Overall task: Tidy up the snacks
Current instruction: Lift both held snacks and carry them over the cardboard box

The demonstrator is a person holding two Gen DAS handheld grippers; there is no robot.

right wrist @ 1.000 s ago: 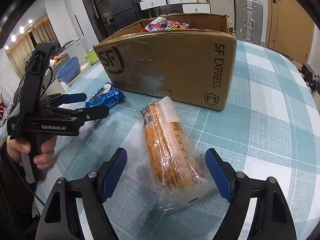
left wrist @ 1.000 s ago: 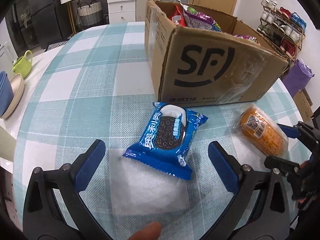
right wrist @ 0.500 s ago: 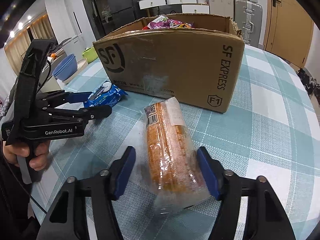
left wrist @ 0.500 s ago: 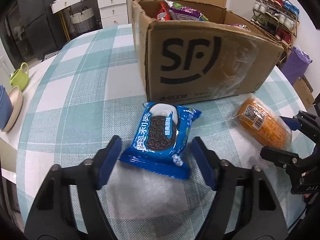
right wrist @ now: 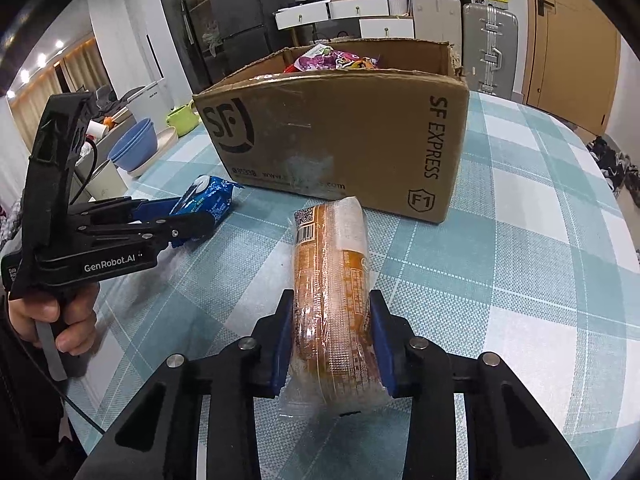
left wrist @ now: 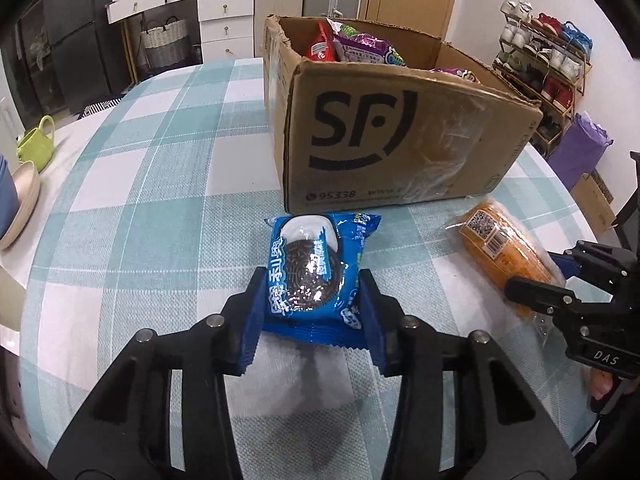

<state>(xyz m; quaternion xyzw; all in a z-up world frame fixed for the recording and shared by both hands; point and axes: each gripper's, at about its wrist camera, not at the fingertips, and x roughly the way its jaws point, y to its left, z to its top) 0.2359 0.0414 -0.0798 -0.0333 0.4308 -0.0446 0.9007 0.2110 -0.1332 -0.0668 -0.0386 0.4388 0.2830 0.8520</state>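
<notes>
My left gripper (left wrist: 314, 312) is shut on a blue Oreo packet (left wrist: 316, 268), which lies on the checked tablecloth in front of the SF cardboard box (left wrist: 400, 140). My right gripper (right wrist: 332, 340) is shut on an orange cracker pack in clear wrap (right wrist: 332, 292), lying lengthwise toward the box (right wrist: 340, 140). The box holds several snack bags (left wrist: 352, 46). In the right wrist view the left gripper (right wrist: 192, 216) pinches the Oreo packet (right wrist: 210, 198). In the left wrist view the right gripper (left wrist: 540, 276) grips the cracker pack (left wrist: 504, 252).
The round table (left wrist: 140, 200) has a teal and white checked cloth. A green mug (left wrist: 36, 146) and stacked bowls (left wrist: 16, 200) sit at its left edge. Drawers, suitcases and a shoe rack (left wrist: 544, 64) stand beyond the table.
Both grippers have moved forward and closed from wide open: the left onto the Oreo packet, the right onto the orange cracker pack.
</notes>
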